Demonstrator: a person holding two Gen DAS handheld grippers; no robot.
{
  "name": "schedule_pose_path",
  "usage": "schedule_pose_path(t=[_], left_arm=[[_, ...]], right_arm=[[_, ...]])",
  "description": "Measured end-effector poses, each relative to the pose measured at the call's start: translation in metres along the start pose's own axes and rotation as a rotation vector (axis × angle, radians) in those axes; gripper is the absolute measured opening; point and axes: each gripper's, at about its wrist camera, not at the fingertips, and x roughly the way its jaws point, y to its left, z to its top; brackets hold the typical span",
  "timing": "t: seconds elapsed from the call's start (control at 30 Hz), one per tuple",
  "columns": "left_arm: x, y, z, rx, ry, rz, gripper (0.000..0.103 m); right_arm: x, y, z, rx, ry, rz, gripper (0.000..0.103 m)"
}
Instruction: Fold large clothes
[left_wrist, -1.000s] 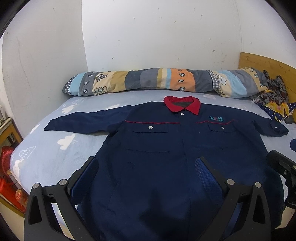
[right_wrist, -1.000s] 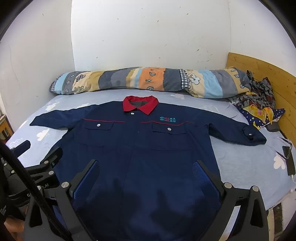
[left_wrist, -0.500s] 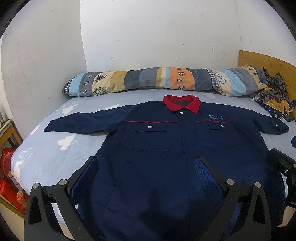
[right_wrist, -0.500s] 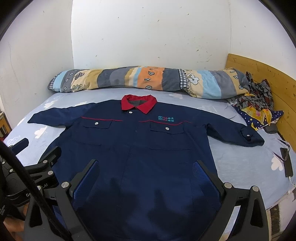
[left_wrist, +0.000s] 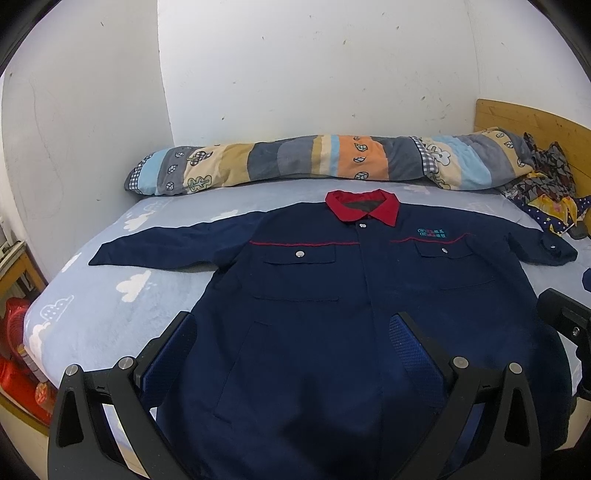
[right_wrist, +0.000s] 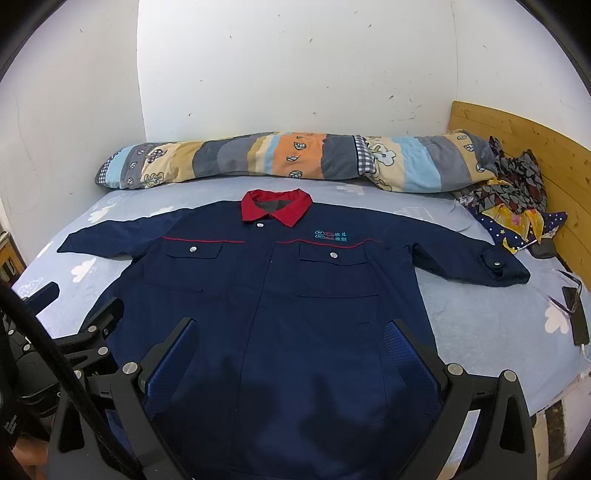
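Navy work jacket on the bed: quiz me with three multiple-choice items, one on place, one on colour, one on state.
1. Where does the patchwork bolster pillow lie?
A. beyond the collar, along the wall
B. on the jacket's hem
C. on the floor

2. What colour is the collar of the navy work jacket?
A. yellow
B. red
C. white

3. How does the jacket lie?
A. folded in half
B. crumpled
C. flat, both sleeves spread

Answers: 1 A, it runs along the wall above the collar. 2 B, red against navy. 3 C, both sleeves reach outward on the light blue cloud-print bedsheet.
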Motion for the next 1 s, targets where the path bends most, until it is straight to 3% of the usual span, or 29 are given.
schedule_pose_path(t=[0.87, 1.0], left_arm=[[-0.007, -0.005, 0.004, 0.003, -0.019, -0.015, 0.103], [0.006, -0.016, 0.022, -0.008, -0.012, -0.052, 0.103]], right_arm=[[0.005, -0.021, -0.003, 0.088, 0.009, 0.026, 0.102], [0.005, -0.049, 0.002, 0.19, 0.012, 0.056, 0.102]])
